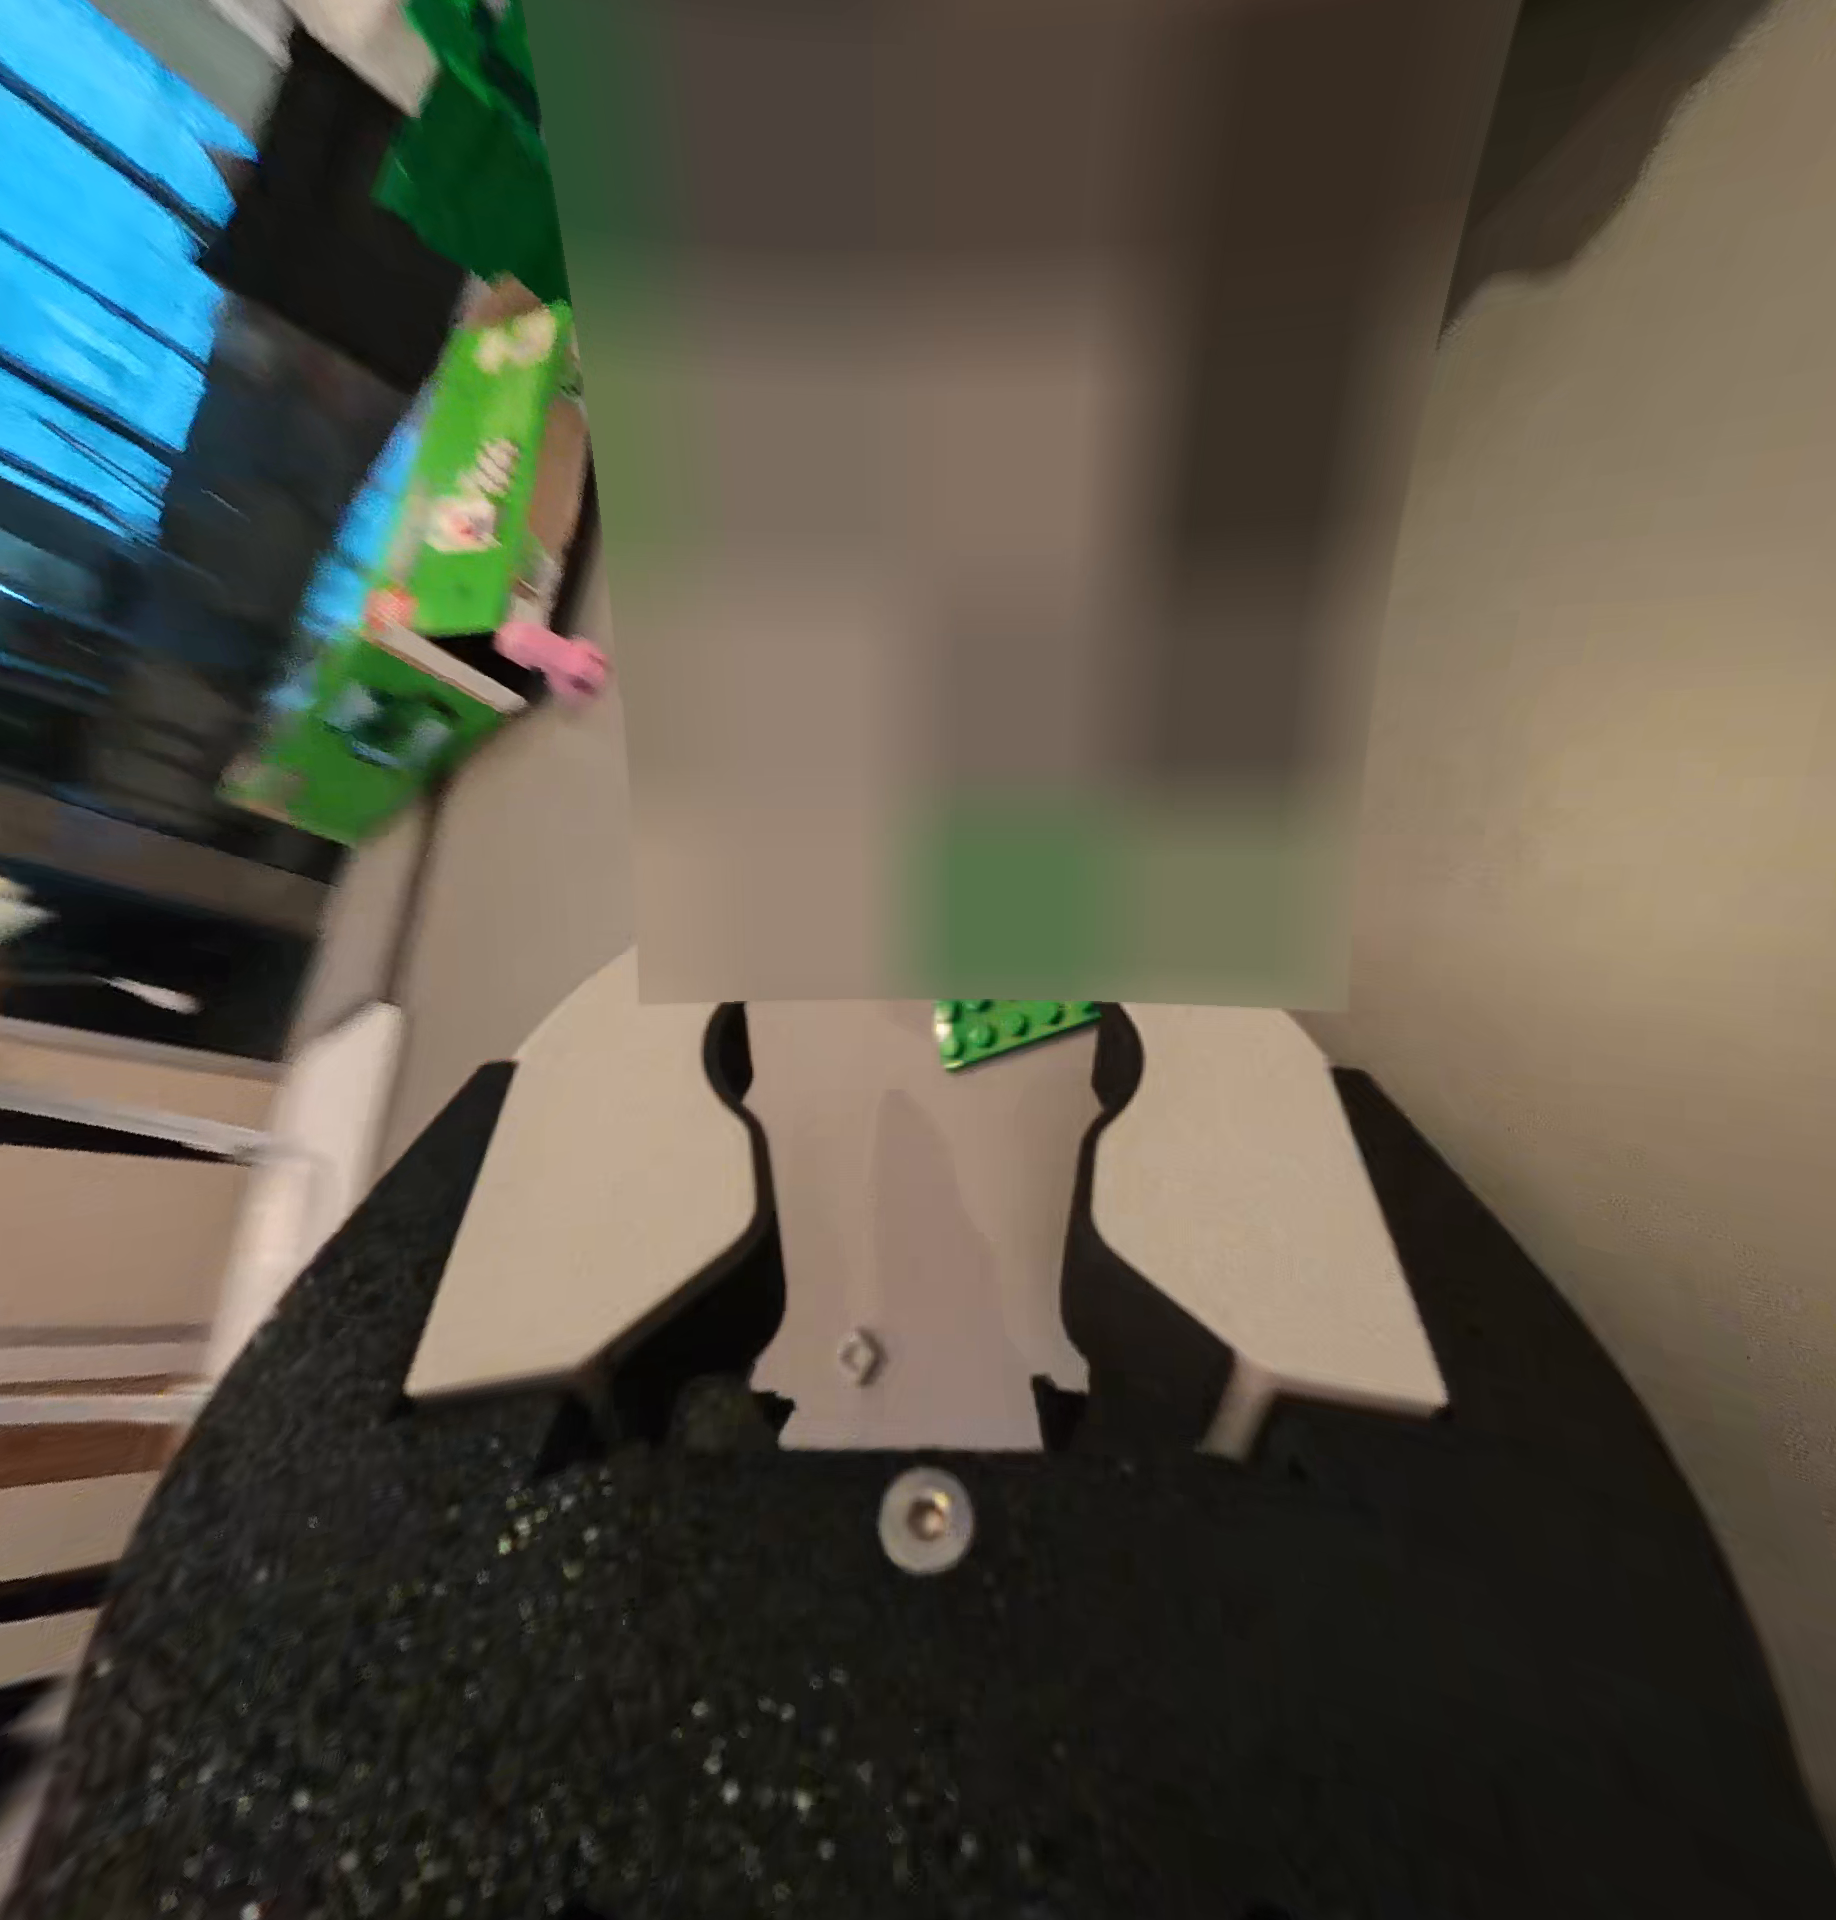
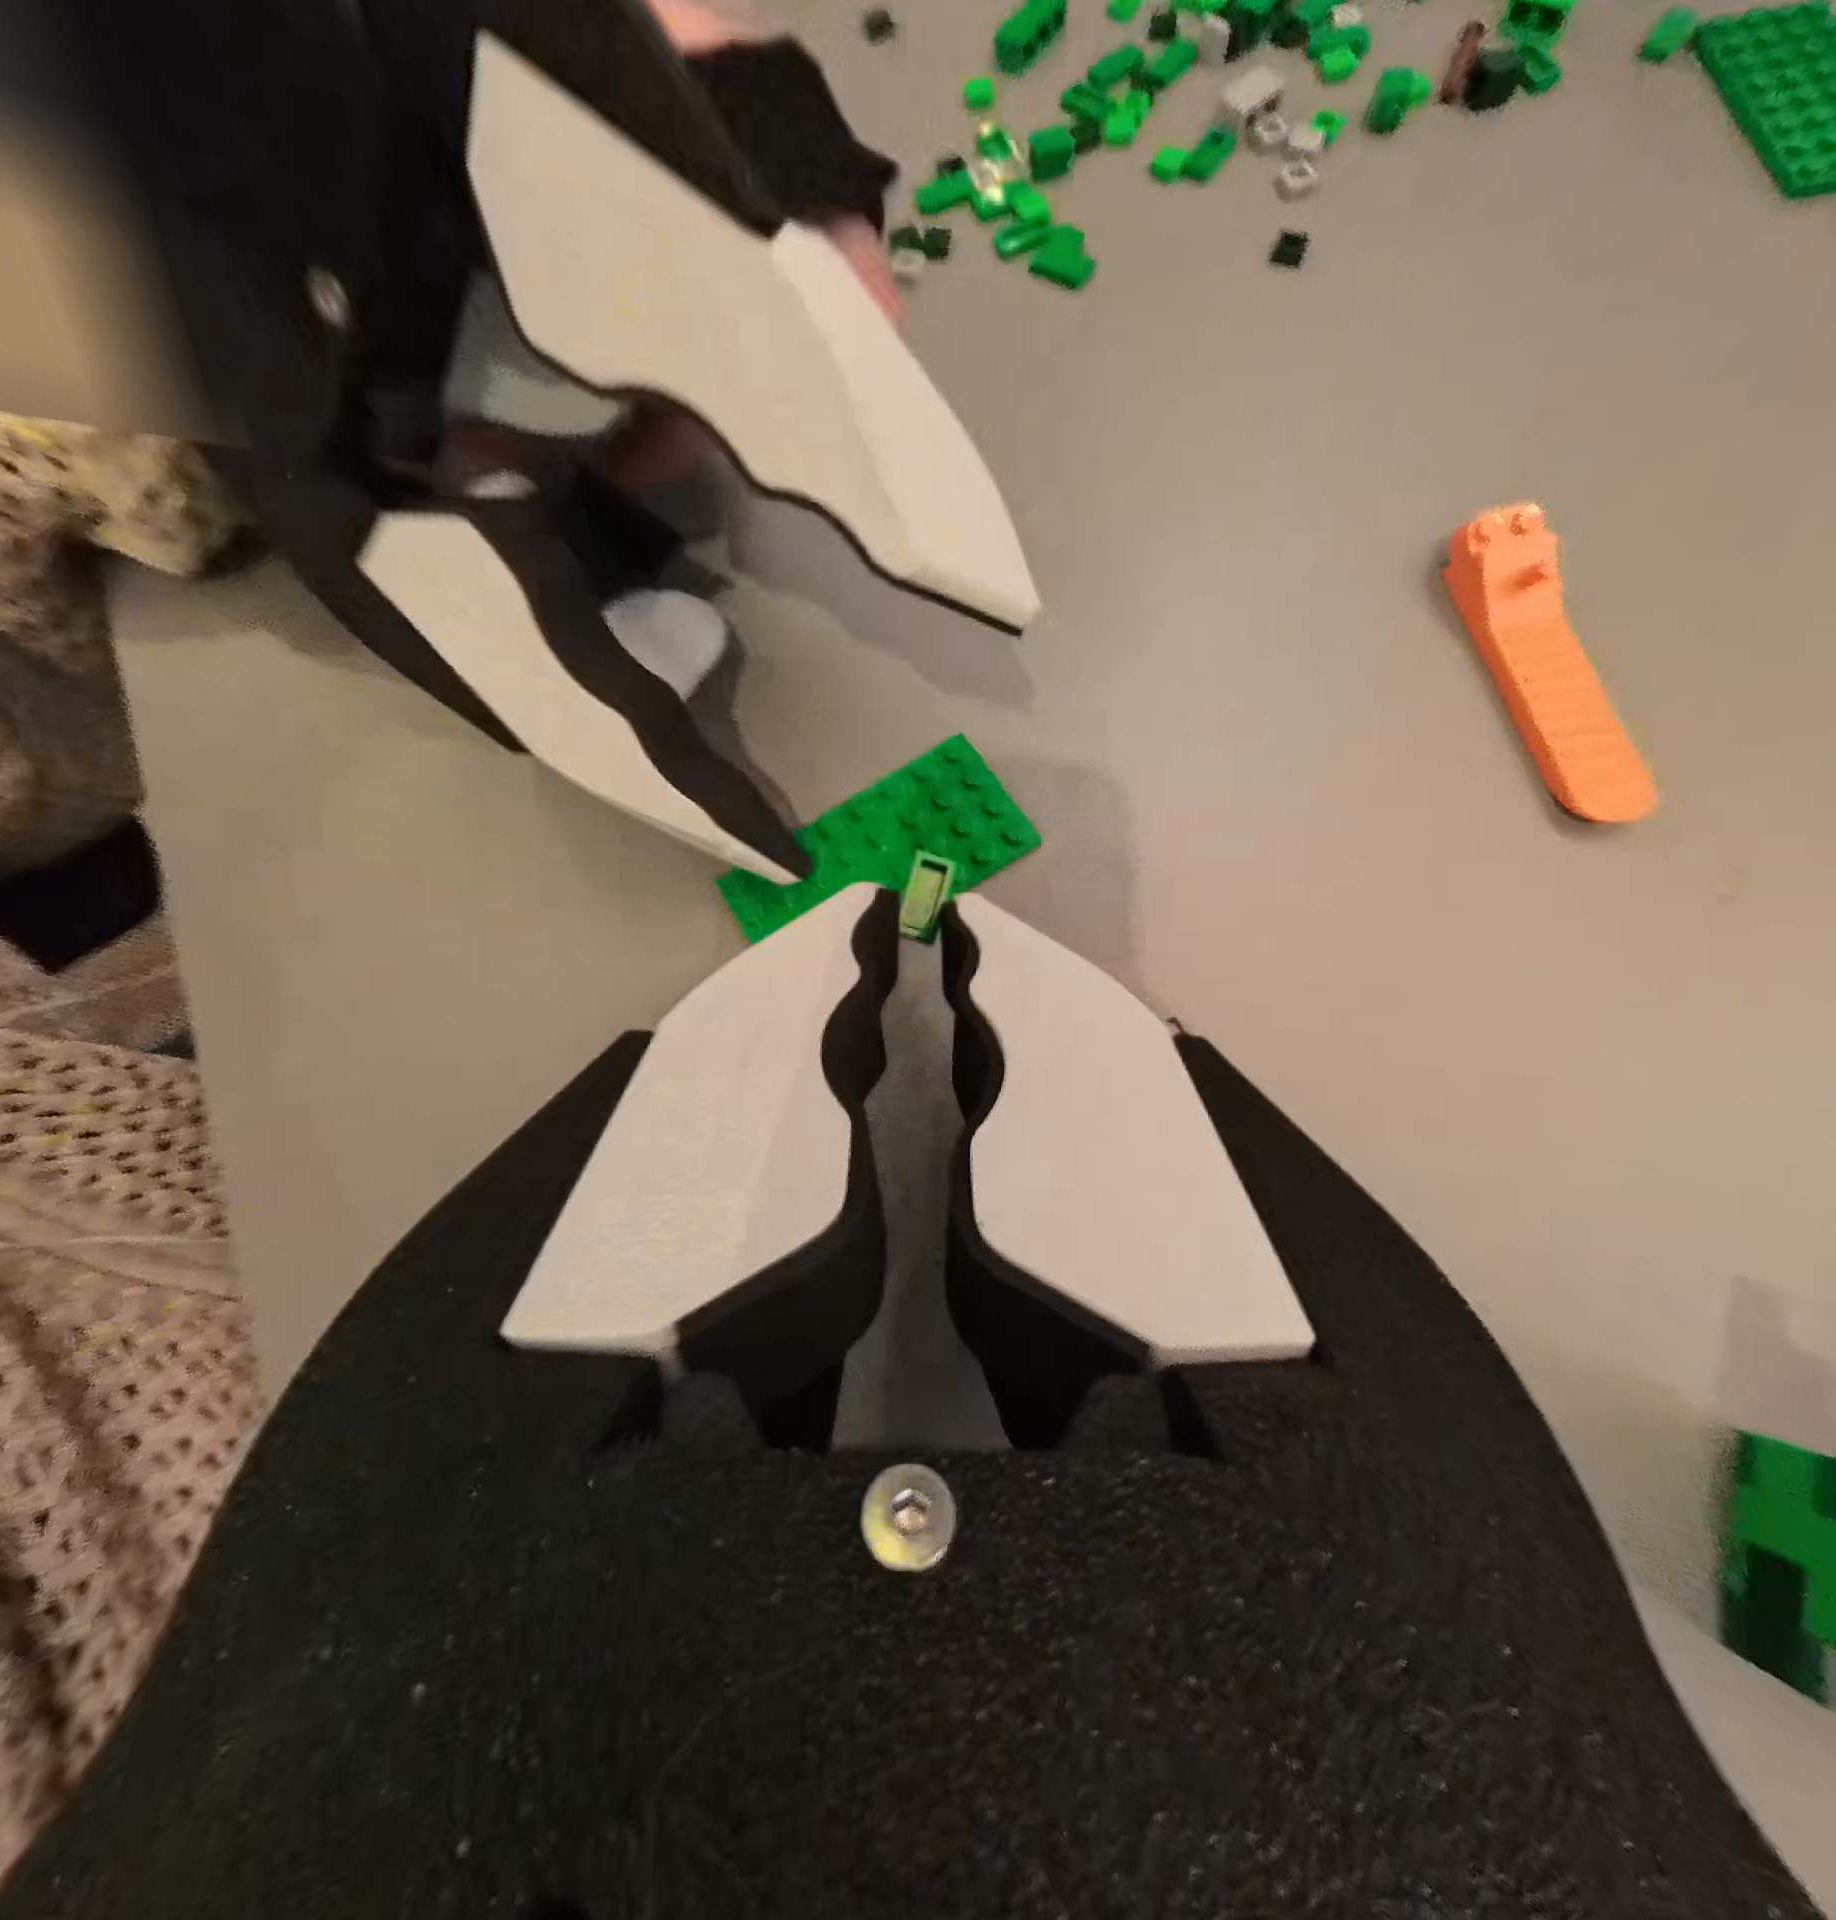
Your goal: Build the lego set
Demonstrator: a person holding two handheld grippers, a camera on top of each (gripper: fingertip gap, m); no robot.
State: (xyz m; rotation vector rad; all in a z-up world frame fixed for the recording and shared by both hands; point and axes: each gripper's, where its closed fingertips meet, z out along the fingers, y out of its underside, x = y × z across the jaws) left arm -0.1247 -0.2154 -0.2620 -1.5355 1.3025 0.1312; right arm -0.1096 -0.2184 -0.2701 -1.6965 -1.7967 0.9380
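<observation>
Right gripper (image 2: 922, 902) reaches forward and down from my near edge, its fingers pinched on a small pale green piece (image 2: 924, 896) that I hold just over the edge of the green plate (image 2: 898, 831). That plate lies flat on the grey table (image 2: 1309, 1039). Coming in from the upper left at a slant, my left gripper (image 2: 914, 738) has its fingers spread wide, the lower fingertip (image 2: 779, 857) touching the plate's near-left corner. In its own wrist view a blur patch hides its tips. Well apart lie an orange brick separator (image 2: 1548, 665), a scatter of green bricks (image 2: 1101, 135) and a larger green baseplate (image 2: 1797, 94).
</observation>
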